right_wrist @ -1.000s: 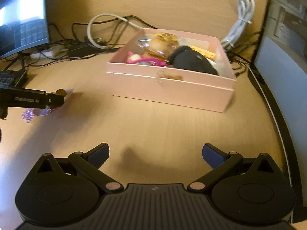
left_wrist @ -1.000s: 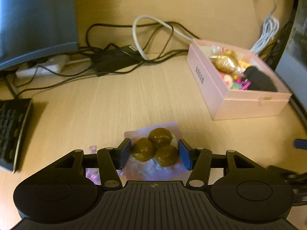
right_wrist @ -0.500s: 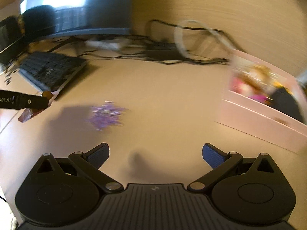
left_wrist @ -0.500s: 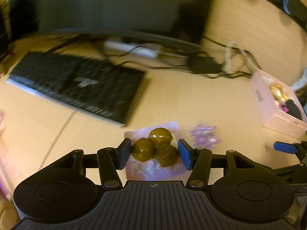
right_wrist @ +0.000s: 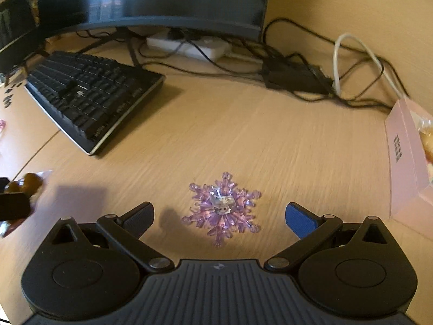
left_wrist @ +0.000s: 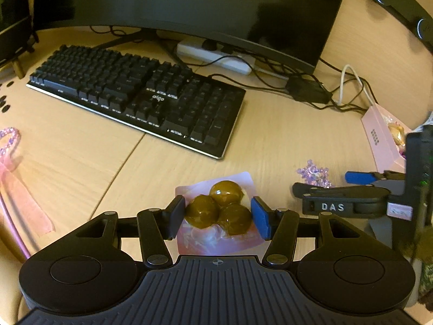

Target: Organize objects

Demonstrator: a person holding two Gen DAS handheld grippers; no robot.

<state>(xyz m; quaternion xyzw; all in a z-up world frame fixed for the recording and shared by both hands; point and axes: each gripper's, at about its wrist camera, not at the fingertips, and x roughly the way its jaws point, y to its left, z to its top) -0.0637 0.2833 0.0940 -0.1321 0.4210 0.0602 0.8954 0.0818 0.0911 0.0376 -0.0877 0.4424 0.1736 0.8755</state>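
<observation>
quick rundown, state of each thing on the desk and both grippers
left gripper: shut on the snack pack
snack pack: held, three brown balls in clear wrap
right gripper: open, empty
purple snowflake: flat on the desk, between the open jaws, untouched
pink box: open, already holding items
monitor: dark
pink ribbon: loose on the desk

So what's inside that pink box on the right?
Only a sliver of the pink box shows. Inside, something gold and shiny sits near the rim in the left wrist view. The right gripper and the picture edge cover the rest, so its other contents can't be made out.
</observation>
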